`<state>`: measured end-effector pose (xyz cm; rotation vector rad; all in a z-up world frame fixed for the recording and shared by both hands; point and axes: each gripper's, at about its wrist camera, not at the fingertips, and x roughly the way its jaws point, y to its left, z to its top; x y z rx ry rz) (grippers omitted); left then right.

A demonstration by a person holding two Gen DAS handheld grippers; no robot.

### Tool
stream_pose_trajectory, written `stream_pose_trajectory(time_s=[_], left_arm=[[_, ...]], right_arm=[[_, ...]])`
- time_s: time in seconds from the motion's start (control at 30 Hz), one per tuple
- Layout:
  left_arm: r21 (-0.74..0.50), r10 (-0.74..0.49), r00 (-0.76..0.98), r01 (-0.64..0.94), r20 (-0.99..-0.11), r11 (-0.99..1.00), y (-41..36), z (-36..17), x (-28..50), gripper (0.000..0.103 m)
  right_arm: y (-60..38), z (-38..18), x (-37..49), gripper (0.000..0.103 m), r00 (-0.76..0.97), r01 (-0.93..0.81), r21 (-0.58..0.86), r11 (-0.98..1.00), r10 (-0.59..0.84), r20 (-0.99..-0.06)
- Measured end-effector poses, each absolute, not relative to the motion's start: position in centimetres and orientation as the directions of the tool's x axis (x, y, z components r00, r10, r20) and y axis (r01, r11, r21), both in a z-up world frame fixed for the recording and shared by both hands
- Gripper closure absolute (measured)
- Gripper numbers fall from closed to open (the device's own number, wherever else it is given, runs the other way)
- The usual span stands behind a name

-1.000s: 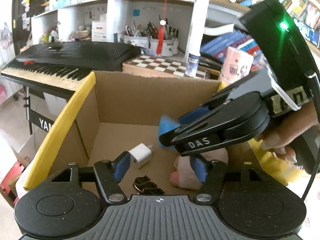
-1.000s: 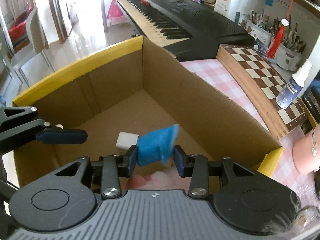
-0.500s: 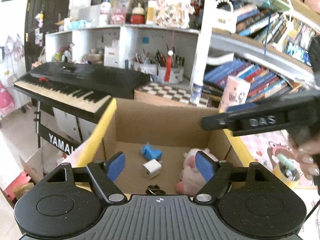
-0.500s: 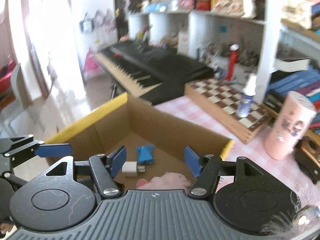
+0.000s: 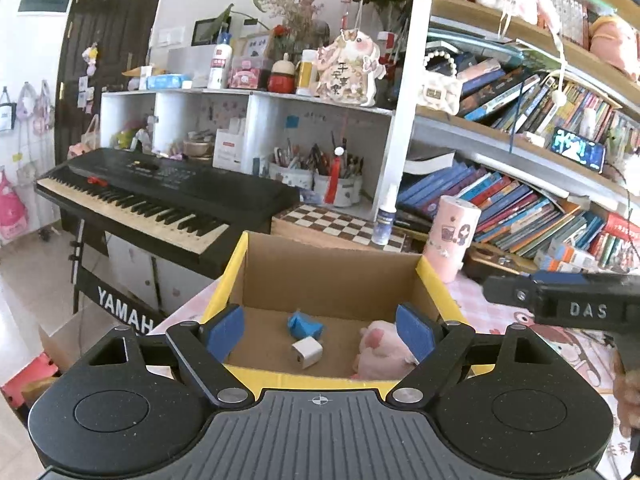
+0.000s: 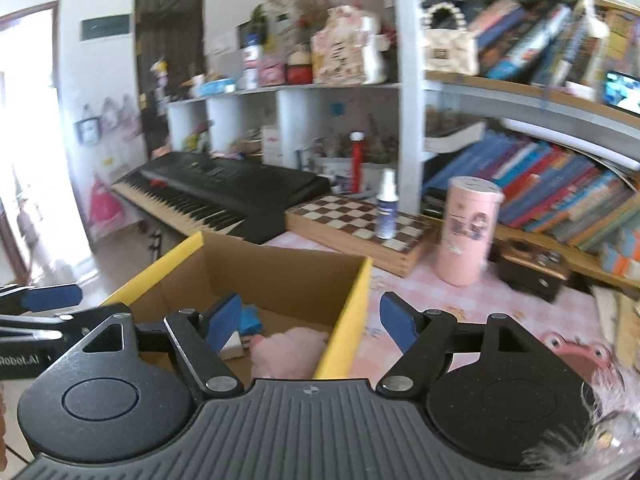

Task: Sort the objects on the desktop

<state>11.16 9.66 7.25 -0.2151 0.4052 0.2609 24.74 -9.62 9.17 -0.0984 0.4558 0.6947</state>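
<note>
An open cardboard box with yellow rims stands on the desk. On its floor lie a blue object, a white charger cube and a pink plush toy. My left gripper hovers over the near rim, its jaws opening with nothing between them. My right gripper is above the box's right rim, its jaws also opening and empty. In the right wrist view the blue object, the cube and the plush lie below it. Each gripper shows at the edge of the other's view.
Behind the box are a black keyboard, a chessboard with a spray bottle, and a pink canister. Shelves of books and pen pots line the back. The pink checked tablecloth extends right.
My right gripper let go of the blue object, which now lies on the box floor. Both grippers have risen and drawn back from inside the box, and their jaws have widened.
</note>
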Motion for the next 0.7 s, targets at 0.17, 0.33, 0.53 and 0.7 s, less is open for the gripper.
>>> stream_pose_trajectory(time_s=[0.17, 0.33, 0.53, 0.7], left_arm=[[-0.174, 0.179, 0.891, -0.271, -0.417, 0.947, 9.4, 6.9, 9.6, 0.018], [-0.188, 0.148, 0.892, -0.248, -0.426, 0.95, 8.8, 6.4, 7.7, 0.018], [-0.189, 0.11, 0.887, -0.215, -0.448, 0.958, 7.9, 5.7, 5.3, 0.018], [-0.182, 0.078, 0.883, -0.181, -0.463, 0.966, 6.9, 5.2, 3.4, 0.018]], right_arm=[[-11.6, 8.3, 22.0, 0.028, 0.717, -0.571, 0.076, 0.817, 0.542, -0.438], [-12.8, 7.2, 18.6, 0.027, 0.745, -0.536, 0.038, 0.843, 0.494, -0.449], [-13.9, 6.1, 14.2, 0.023, 0.784, -0.493, -0.006, 0.87, 0.441, -0.437], [-14.4, 5.2, 11.7, 0.022, 0.776, -0.48, -0.011, 0.877, 0.418, -0.473]])
